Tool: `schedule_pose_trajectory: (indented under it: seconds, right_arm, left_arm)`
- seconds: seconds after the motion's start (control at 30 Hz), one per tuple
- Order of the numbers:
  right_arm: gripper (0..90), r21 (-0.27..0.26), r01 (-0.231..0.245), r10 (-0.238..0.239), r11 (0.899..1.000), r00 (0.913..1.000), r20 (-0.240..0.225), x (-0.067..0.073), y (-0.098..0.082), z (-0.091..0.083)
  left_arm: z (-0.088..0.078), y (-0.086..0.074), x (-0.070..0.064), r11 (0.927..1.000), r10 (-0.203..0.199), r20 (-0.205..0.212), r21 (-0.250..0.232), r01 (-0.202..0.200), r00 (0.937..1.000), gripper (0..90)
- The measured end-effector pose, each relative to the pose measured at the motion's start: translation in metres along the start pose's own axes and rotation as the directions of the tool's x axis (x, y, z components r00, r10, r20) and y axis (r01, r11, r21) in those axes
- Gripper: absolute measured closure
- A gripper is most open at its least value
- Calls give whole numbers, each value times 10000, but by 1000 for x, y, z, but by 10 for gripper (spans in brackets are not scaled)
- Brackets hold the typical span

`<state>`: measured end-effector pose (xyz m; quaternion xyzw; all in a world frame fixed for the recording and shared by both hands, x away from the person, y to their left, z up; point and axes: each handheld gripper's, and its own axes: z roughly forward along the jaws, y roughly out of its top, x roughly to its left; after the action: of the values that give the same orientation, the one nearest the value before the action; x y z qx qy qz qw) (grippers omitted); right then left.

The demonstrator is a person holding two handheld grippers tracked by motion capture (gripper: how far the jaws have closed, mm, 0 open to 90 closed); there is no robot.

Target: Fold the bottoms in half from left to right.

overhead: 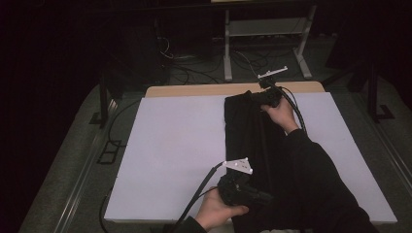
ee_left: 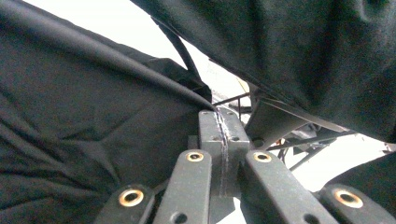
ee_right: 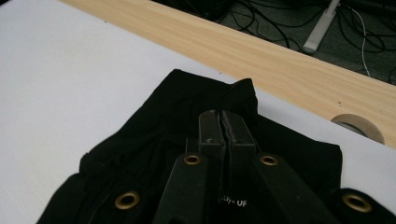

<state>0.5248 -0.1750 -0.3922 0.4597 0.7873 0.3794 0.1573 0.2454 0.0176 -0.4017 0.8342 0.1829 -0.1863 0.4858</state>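
The 2 grippers are folding the black garment (overhead: pixel 252 141) on the white table (overhead: pixel 170 145). The left gripper (overhead: pixel 265 196) is pinching its near edge with closed jaws, and the right gripper (ee_right: pixel 223 122) is pinching the far edge. Next, I think, both should be carrying the fold sideways together.

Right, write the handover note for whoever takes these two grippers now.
Left gripper: jaws shut, at the near end of the black garment; whether cloth is pinched cannot be told.
Right gripper: jaws shut, over the garment's far end, near the wooden table edge; a pinch there is not clear either.
Garment: laid in a long narrow strip, far to near, on the white table cover, right of centre.
Done: garment looks folded lengthwise.
Left: probably fold it end to end; check both grips first.
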Motion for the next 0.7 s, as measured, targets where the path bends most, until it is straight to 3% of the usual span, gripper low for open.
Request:
schedule_pose_trajectory:
  seconds: [0.3, 0.43, 0.7]
  right_arm:
    - [866, 100, 722, -723, 9973, 9974, 45, -8, 1, -3]
    - [866, 84, 708, -708, 9975, 9975, -55, -14, 0, -6]
    - [866, 149, 1248, -1246, 9921, 9921, -121, -19, 3, -16]
  left_arm:
    - [19, 14, 3, 9999, -51, 160, 117, 49, 9999, 889]
    - [30, 21, 3, 9989, -212, 111, 411, 207, 9997, 889]
    - [51, 34, 2, 9975, -326, 161, 638, 315, 9993, 889]
